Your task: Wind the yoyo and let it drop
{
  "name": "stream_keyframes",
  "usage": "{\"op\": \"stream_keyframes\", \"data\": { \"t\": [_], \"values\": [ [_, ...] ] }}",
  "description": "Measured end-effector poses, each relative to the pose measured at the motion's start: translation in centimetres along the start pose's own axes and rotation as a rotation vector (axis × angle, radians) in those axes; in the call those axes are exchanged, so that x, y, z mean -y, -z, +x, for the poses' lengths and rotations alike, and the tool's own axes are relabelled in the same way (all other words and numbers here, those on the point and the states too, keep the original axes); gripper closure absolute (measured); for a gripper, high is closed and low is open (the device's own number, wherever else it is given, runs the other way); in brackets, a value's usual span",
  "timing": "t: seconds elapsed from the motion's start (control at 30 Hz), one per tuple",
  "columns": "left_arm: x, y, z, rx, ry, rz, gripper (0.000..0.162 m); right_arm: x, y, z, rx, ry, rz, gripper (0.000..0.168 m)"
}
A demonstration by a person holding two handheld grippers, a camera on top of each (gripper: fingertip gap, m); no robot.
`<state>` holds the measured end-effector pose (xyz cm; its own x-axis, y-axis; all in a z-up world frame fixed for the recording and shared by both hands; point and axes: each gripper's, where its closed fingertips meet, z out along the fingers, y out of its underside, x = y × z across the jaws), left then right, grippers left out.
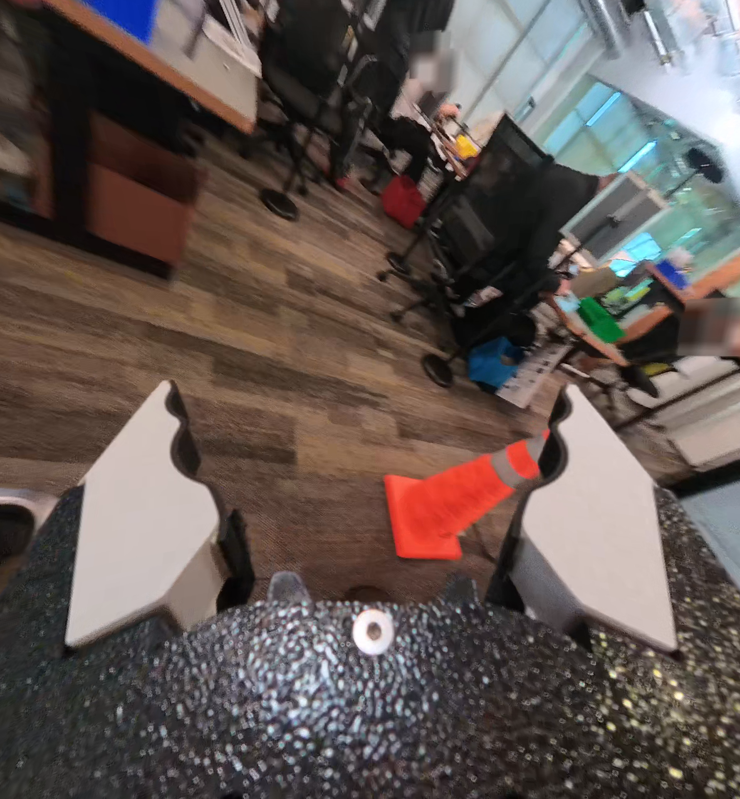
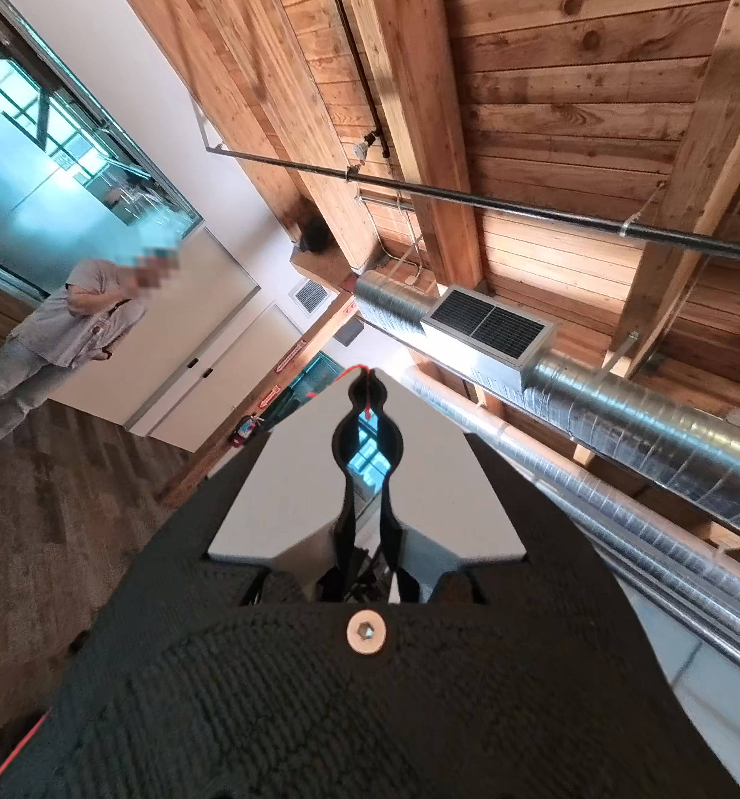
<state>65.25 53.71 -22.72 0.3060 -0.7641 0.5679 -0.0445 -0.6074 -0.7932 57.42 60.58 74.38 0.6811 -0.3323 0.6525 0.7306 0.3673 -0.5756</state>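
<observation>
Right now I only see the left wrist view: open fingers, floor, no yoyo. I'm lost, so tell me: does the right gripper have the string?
Observer: Yes, the right gripper is shut on a red string at its fingertips.
Operator: Which way does it point?
Observer: Up, toward the wooden ceiling and a metal duct.
Operator: And the yoyo itself?
Observer: Not in that view; only more red string runs past the gripper body, lower left.

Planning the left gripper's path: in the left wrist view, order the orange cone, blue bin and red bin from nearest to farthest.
1. orange cone: lying on the floor, just ahead, right of the left gripper.
2. blue bin: farther, right.
3. red bin: farthest, by the chairs.
</observation>
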Motion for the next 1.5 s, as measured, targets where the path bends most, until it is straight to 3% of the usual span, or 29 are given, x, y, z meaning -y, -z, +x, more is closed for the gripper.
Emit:
{"op": "stream_keyframes", "data": {
  "t": [0.17,0.27,0.43,0.57,0.67,0.73,0.8,0.93,1.03,1.17,1.3,1.4,1.5],
  "values": [
    [6.3,1.0,0.0,0.201,-0.239,0.157,0.004,-3.0,0.0,1.6,-0.024,0.006,-0.074,0.168],
    [8.2,1.2,0.1,0.272,-0.296,0.207,0.003,-4.2,0.5,2.5,-0.030,0.000,-0.107,0.168],
    [5.1,-1.6,1.6,0.112,-0.251,0.064,0.004,-5.0,1.4,4.3,-0.050,0.000,-0.140,0.168],
    [2.6,-3.1,1.6,0.115,-0.277,-0.012,0.009,-5.0,2.1,5.2,-0.065,0.029,-0.159,0.168],
    [-0.5,-4.4,1.3,0.082,-0.290,-0.114,0.031,-4.7,2.5,5.6,-0.072,0.039,-0.164,0.168],
    [-2.2,-5.0,2.2,-0.003,-0.265,-0.154,0.066,-4.4,2.8,5.6,-0.065,0.050,-0.168,0.168],
    [-3.2,-5.2,3.1,-0.073,-0.235,-0.184,0.091,-4.1,3.1,5.6,-0.068,0.078,-0.171,0.168],
    [-3.4,-5.4,2.8,-0.062,-0.253,-0.197,0.093,-3.7,3.0,4.9,-0.039,0.082,-0.157,0.168],
    [-1.7,-4.2,2.2,-0.004,-0.266,-0.131,0.093,-2.7,2.9,4.0,0.003,0.049,-0.098,0.168],
    [4.2,2.5,-0.1,0.197,-0.289,0.073,0.093,-0.6,2.8,2.6,0.082,-0.054,0.027,0.168],
    [10.2,16.3,-5.1,0.577,-0.254,0.305,0.094,1.5,3.9,-0.6,0.237,-0.224,0.208,0.168],
    [10.5,27.6,-9.6,0.850,-0.135,0.337,0.094,1.5,4.3,-5.7,0.385,-0.277,0.270,0.168],
    [7.8,34.4,-13.7,0.919,0.092,0.254,0.094,1.8,4.4,-11.2,0.513,-0.304,0.295,0.168]
  ]
}}
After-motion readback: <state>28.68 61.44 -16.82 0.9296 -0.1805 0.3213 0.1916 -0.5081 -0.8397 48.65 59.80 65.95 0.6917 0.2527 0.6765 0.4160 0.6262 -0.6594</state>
